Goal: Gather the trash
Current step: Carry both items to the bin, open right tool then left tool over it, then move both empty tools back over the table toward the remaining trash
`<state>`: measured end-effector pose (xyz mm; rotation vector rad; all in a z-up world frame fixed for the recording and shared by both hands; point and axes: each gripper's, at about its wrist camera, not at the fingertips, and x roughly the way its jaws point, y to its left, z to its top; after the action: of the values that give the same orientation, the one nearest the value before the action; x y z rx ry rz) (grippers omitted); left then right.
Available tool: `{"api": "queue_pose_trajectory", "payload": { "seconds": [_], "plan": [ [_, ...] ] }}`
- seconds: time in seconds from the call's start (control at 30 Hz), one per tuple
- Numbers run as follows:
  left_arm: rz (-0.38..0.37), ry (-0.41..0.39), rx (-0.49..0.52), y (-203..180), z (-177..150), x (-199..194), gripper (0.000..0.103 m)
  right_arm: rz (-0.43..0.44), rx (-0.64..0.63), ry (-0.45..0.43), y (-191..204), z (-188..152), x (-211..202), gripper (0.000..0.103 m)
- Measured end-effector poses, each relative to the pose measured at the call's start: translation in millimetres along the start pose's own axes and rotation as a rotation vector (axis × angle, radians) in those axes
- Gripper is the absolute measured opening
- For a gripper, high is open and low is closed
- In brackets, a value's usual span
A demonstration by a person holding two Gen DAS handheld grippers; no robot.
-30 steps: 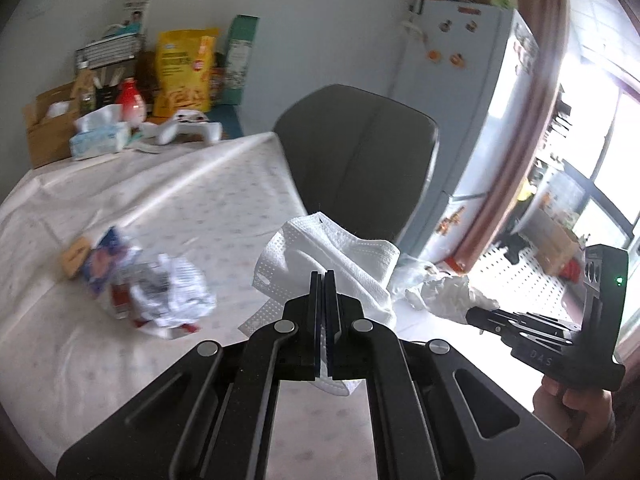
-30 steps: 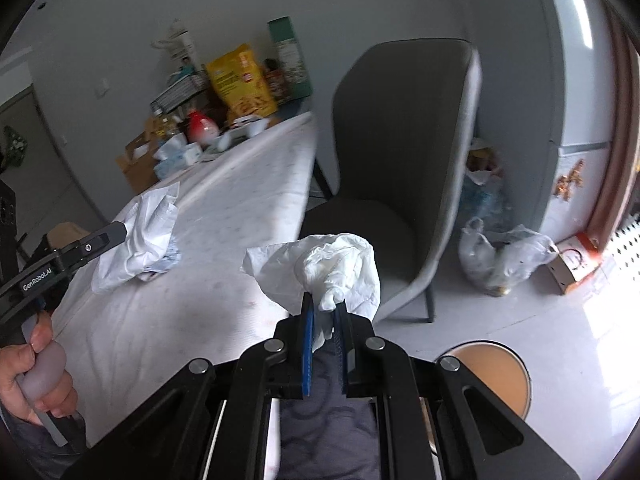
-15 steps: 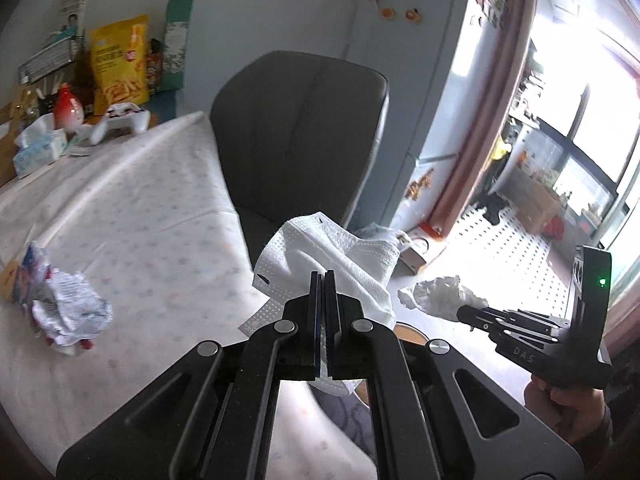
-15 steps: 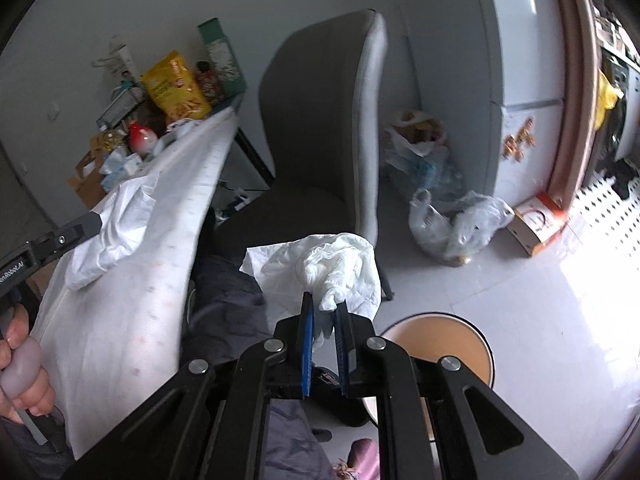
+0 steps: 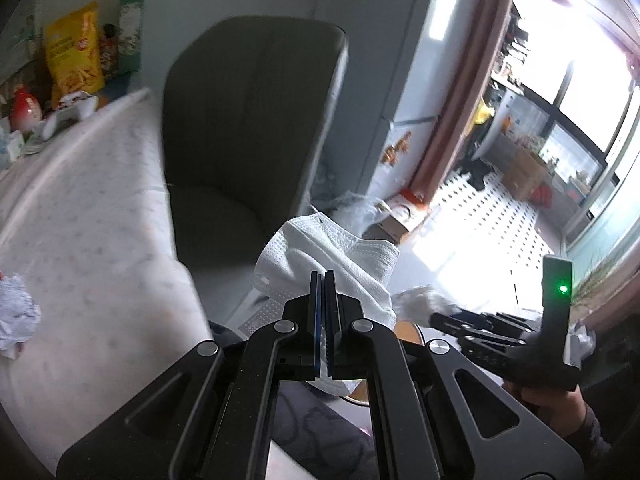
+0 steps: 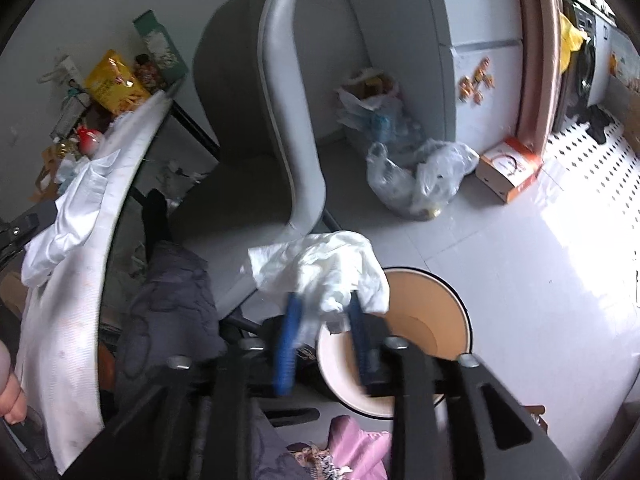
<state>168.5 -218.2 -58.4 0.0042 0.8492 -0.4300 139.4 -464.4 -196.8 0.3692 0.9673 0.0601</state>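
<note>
My left gripper [image 5: 324, 280] is shut on a white embossed paper towel [image 5: 332, 252], held in the air past the table's edge, in front of the chair. In the right wrist view, my right gripper [image 6: 322, 304] hangs over a round tan waste bin [image 6: 436, 312] on the floor. Its jaws are opening, and a crumpled white tissue [image 6: 328, 268] still sits loosely between the spread blue pads [image 6: 286, 332]. In the left wrist view, the right gripper [image 5: 436, 316] is low on the right with the tissue [image 5: 416, 298] at its tip.
A grey chair [image 5: 248, 120] stands beside the cloth-covered table [image 5: 80, 220], where a crumpled wrapper [image 5: 16, 312] lies at the left. Plastic bags [image 6: 416, 176] and a small box [image 6: 508, 168] sit on the floor by the fridge. The person's legs [image 6: 168, 300] are close to the bin.
Both grippers swung away from the table and down toward the floor. The bin has come in under the right gripper, and its jaws have parted around the tissue.
</note>
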Motion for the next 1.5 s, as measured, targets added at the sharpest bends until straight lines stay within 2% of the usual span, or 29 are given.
{"api": "queue_pose_trajectory", "payload": {
  "seconds": [0.13,0.27,0.4,0.67,0.87,0.93,0.97,1.0,1.03,1.13,1.23,1.3,1.5],
  "plan": [
    [-0.009,0.036,0.018,-13.5,-2.6,15.8,0.002,-0.020,0.031,0.020,-17.7,-7.2,9.1,0.046],
    [-0.021,0.073,0.042,-27.2,-3.9,31.0,0.002,-0.023,0.076,-0.001,-36.2,-9.1,4.0,0.050],
    [-0.043,0.102,0.068,-42.5,-4.8,44.1,0.002,-0.040,0.103,-0.061,-51.3,-6.3,-14.3,0.065],
    [-0.097,0.174,0.124,-78.7,-8.6,77.3,0.003,-0.092,0.137,-0.162,-81.3,2.2,-56.1,0.073],
    [-0.149,0.245,0.153,-102.8,-15.8,109.8,0.003,-0.115,0.169,-0.183,-104.7,-0.9,-69.9,0.074],
    [-0.160,0.255,0.150,-107.7,-17.2,117.6,0.012,-0.121,0.180,-0.185,-110.6,-2.0,-71.6,0.074],
    [-0.158,0.264,0.151,-109.3,-18.4,122.6,0.036,-0.122,0.187,-0.186,-113.1,-2.3,-71.9,0.074],
    [-0.165,0.264,0.148,-110.0,-18.7,123.9,0.066,-0.122,0.192,-0.187,-114.9,-3.3,-72.4,0.074],
    [-0.172,0.243,0.146,-109.9,-18.8,122.1,0.073,-0.120,0.199,-0.187,-117.2,-3.5,-72.2,0.074],
    [-0.141,0.224,0.156,-110.3,-15.9,119.5,0.075,-0.120,0.204,-0.185,-115.3,-4.9,-71.1,0.074],
    [-0.111,0.204,0.114,-99.2,-9.8,110.8,0.078,-0.115,0.206,-0.181,-113.4,-5.5,-69.4,0.074],
    [-0.099,0.185,0.103,-90.5,-5.1,101.2,0.084,-0.111,0.203,-0.179,-110.2,-6.4,-68.8,0.074],
    [-0.083,0.095,0.063,-71.8,5.5,59.7,0.095,-0.087,0.166,-0.181,-87.4,1.2,-66.0,0.080]
  ]
}}
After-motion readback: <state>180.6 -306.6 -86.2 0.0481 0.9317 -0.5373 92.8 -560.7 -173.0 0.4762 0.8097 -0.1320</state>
